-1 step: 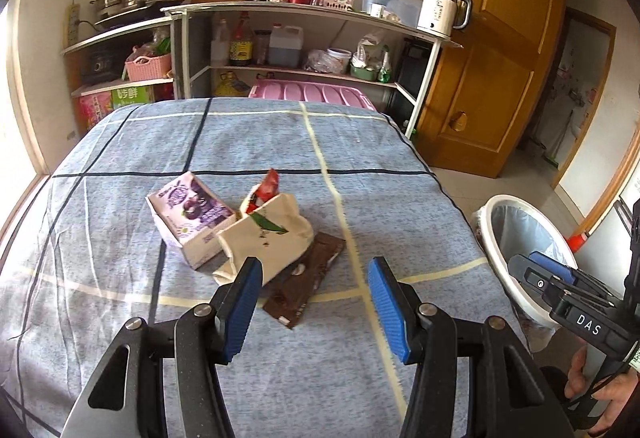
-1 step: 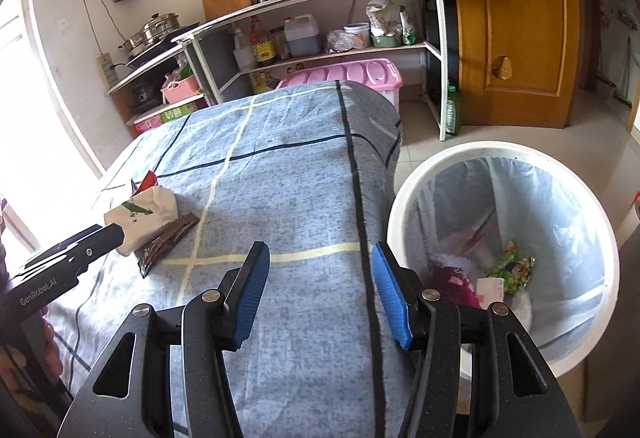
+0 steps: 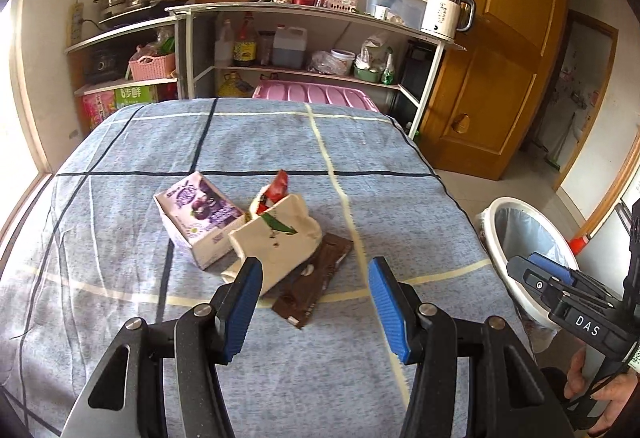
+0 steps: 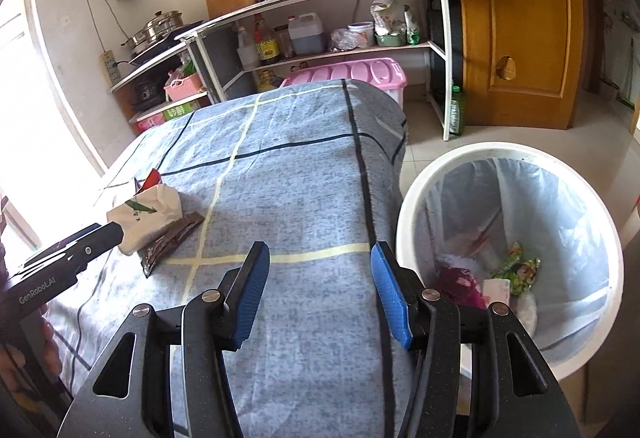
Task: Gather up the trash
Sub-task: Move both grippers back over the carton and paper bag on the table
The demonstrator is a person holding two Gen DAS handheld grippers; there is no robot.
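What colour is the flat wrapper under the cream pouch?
Dark brown flat wrapper, clearest in the left wrist view.

White capitals reading "DAS" are showing on the black body of the right gripper [image 3: 538,276], lying right of the left gripper's jaws. "GenRobot.AI" is showing in pale letters along the side of the left gripper [image 4: 76,238], lying left of the right gripper's jaws. Print on the purple carton [image 3: 200,216], ahead and left of the left jaws, is proving too small to read.
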